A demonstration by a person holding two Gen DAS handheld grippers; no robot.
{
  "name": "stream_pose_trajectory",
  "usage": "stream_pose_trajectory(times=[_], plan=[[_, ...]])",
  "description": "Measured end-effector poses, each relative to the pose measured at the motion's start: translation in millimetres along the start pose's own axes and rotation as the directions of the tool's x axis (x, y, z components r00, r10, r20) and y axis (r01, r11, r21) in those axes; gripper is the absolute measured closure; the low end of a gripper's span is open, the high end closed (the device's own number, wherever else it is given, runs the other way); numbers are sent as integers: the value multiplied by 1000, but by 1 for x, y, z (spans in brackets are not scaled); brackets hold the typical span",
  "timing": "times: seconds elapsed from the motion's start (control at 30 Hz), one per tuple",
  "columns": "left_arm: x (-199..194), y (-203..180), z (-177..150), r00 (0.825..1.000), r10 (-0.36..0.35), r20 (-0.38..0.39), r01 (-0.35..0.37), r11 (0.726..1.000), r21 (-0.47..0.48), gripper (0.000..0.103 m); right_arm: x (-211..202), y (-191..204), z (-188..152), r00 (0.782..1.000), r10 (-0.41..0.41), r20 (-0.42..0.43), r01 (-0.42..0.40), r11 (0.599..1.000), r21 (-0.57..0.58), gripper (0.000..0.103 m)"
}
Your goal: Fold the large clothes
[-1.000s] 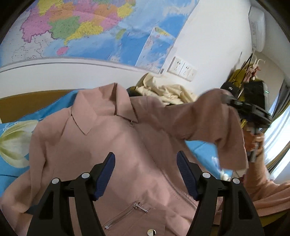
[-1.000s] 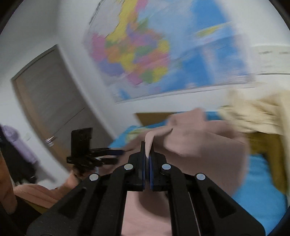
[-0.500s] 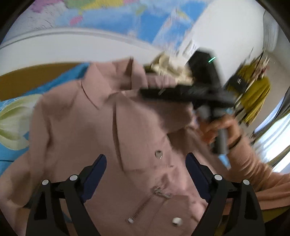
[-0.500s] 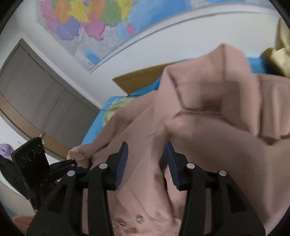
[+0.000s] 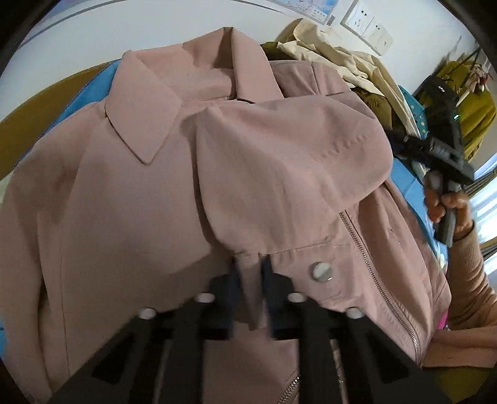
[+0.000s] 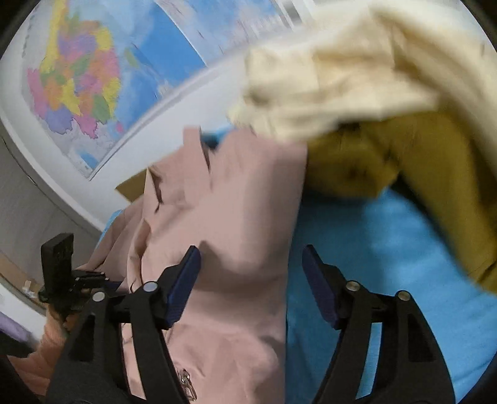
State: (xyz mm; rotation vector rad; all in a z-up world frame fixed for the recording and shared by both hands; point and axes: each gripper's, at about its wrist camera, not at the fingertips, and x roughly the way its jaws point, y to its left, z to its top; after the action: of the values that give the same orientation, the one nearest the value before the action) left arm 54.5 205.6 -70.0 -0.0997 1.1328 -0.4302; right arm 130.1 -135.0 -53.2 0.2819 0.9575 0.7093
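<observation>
A dusty-pink zip jacket [image 5: 149, 192] lies front-up on a blue bed sheet [image 6: 382, 248], collar toward the wall. One sleeve [image 5: 279, 161] is folded across the chest. My left gripper [image 5: 250, 279] is shut on the cuff end of that sleeve, low on the jacket front. My right gripper [image 6: 250, 279] is open and empty, hovering over the jacket's [image 6: 223, 217] right edge and the sheet. It also shows at the right in the left wrist view [image 5: 441, 152], off the jacket's side.
A cream garment [image 6: 341, 71] and an olive-yellow garment [image 6: 403, 167] are piled at the head of the bed beside the jacket. A wall map [image 6: 93, 77] hangs behind. Wall sockets [image 5: 366, 21] sit above the pile.
The right gripper laid the sleeve across the chest, let go, opened and drew back to the right. The left gripper, open before, moved down and shut on the sleeve cuff.
</observation>
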Motion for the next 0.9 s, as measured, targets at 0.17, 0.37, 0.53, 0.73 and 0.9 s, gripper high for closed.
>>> stream_pose_trajectory(times=[0.17, 0.37, 0.53, 0.73, 0.9], plan=[[-32, 13, 14, 986, 155, 68, -156, 988, 11, 98, 27, -7, 2, 991, 113, -74, -111, 993, 35, 74], [-62, 51, 32, 909, 404, 105, -402, 915, -42, 94, -1, -9, 10, 1000, 22, -5, -22, 1000, 8, 97], [-51, 75, 29, 923, 377, 81, -369, 924, -101, 47, 3, -13, 4, 997, -67, -36, 68, 998, 17, 79], [-46, 77, 20, 933, 352, 75, -344, 934, -94, 46, -36, 46, -6, 987, -103, 120, 123, 976, -177, 74], [-63, 76, 13, 924, 358, 136, -341, 931, -130, 42, 11, 113, -16, 1000, -19, 8, 20, 929, -368, 64]])
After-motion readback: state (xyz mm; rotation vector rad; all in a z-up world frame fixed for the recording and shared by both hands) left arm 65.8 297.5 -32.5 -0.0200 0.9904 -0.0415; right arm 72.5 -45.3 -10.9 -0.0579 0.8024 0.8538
